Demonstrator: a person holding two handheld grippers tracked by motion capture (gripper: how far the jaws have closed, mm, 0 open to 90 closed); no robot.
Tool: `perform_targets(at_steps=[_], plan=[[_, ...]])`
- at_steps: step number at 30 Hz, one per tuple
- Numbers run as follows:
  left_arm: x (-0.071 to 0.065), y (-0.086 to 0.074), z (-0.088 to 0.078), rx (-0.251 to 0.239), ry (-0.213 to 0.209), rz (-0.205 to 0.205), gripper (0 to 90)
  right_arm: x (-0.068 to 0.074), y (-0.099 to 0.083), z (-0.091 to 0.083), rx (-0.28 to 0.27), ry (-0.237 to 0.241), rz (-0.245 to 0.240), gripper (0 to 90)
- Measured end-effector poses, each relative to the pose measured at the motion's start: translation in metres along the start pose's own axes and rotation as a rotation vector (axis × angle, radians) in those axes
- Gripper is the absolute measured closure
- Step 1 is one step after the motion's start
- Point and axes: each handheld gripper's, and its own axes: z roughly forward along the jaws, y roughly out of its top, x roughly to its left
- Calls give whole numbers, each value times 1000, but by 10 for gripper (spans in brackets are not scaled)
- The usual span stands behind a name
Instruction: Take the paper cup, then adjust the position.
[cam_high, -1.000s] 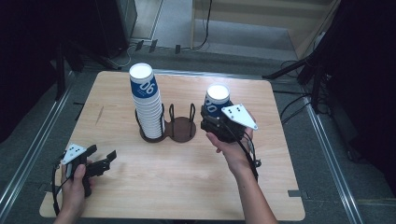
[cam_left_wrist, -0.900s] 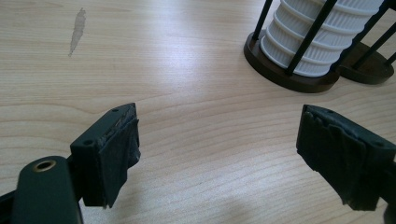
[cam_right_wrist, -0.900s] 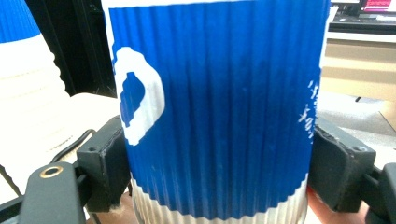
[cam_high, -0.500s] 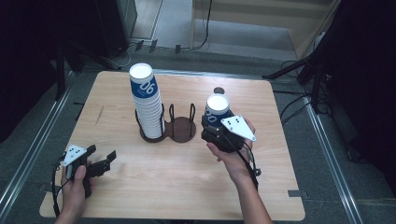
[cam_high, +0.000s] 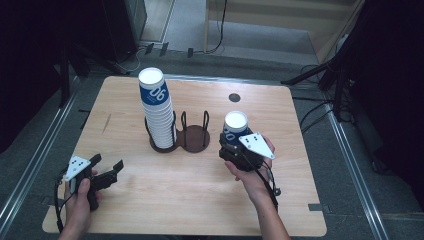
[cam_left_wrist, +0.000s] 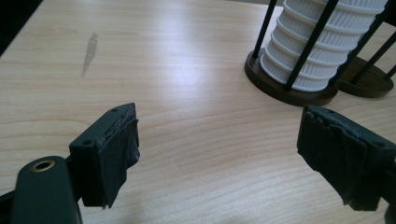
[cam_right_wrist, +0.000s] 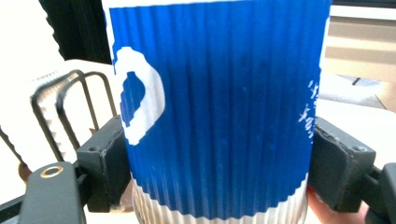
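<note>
While you hold the blue paper cup (cam_high: 235, 128) tight in your right gripper (cam_high: 234, 148), right of the middle, your left gripper (cam_high: 107, 172) waits open at the lower left. Pale wooden table (cam_high: 200, 200), with a cup stack (cam_high: 159, 114) in a dark rack (cam_high: 194, 137). Grey floor (cam_high: 190, 25) and dark room behind, at the top.

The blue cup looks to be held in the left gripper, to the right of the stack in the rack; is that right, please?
Not quite: the right gripper holds the blue cup, as the high view and the right gripper view show. It is indeed right of the stack in the rack.
</note>
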Motion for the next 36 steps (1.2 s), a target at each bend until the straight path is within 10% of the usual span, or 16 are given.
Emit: perform_targets(at_steps=[15, 36], plan=[[-33, 25, -10, -25, -41, 54, 124, -9, -32, -2, 37, -24, -4, 188], [-104, 61, 1, -9, -300, 157, 36, 11, -34, -8, -10, -40, -131, 193]])
